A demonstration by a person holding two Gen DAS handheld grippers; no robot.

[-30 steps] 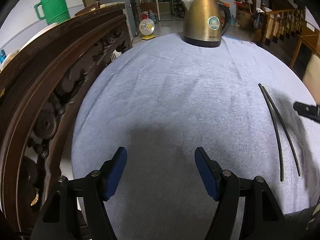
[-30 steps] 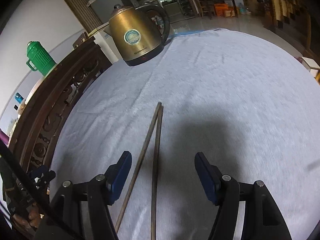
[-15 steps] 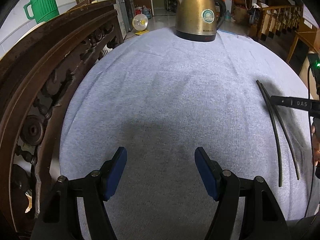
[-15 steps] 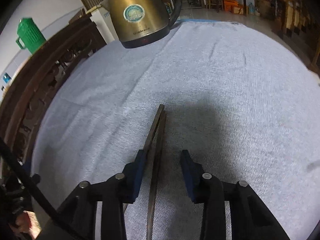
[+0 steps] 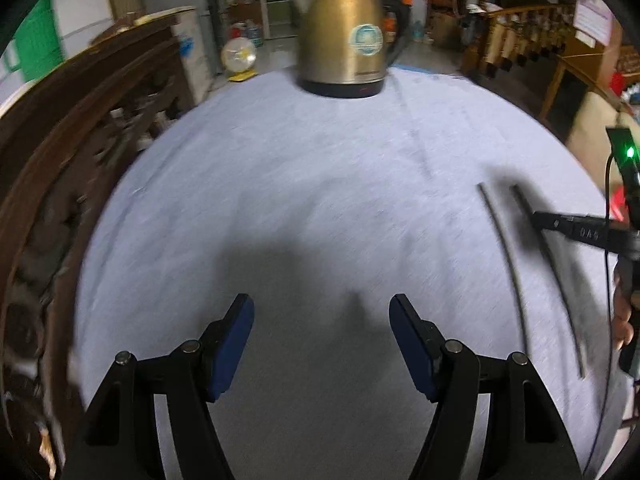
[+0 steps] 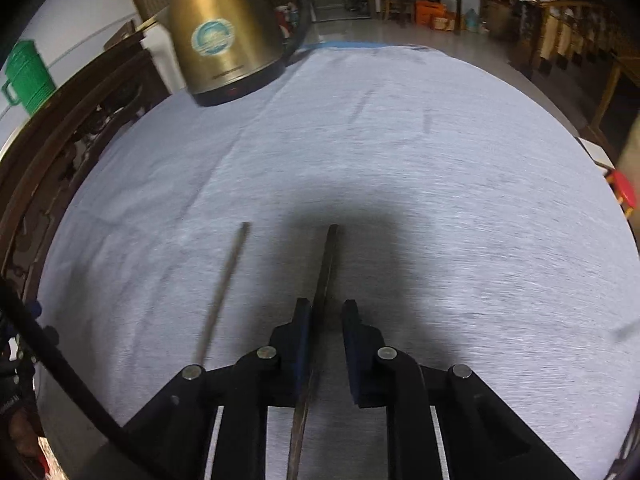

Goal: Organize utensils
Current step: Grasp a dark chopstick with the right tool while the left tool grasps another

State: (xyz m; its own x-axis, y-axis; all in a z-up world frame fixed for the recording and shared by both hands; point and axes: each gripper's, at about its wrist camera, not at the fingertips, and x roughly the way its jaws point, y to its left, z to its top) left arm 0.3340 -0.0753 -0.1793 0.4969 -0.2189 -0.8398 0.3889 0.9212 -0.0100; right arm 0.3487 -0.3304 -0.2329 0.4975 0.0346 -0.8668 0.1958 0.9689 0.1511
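Note:
Two dark chopsticks lie on the grey tablecloth. In the right wrist view one chopstick runs between the nearly closed blue pads of my right gripper and is held there; the other chopstick lies apart to its left. In the left wrist view the free chopstick and the held chopstick lie at the right, with a finger of my right gripper over the held one. My left gripper is open and empty over bare cloth.
A brass electric kettle stands at the far edge of the table; it also shows in the right wrist view. A carved dark wooden chair back borders the left side. A green jug stands behind it.
My right gripper has closed on one chopstick and pulled it to the right, away from the other. My left gripper has stayed open and moved forward towards the kettle.

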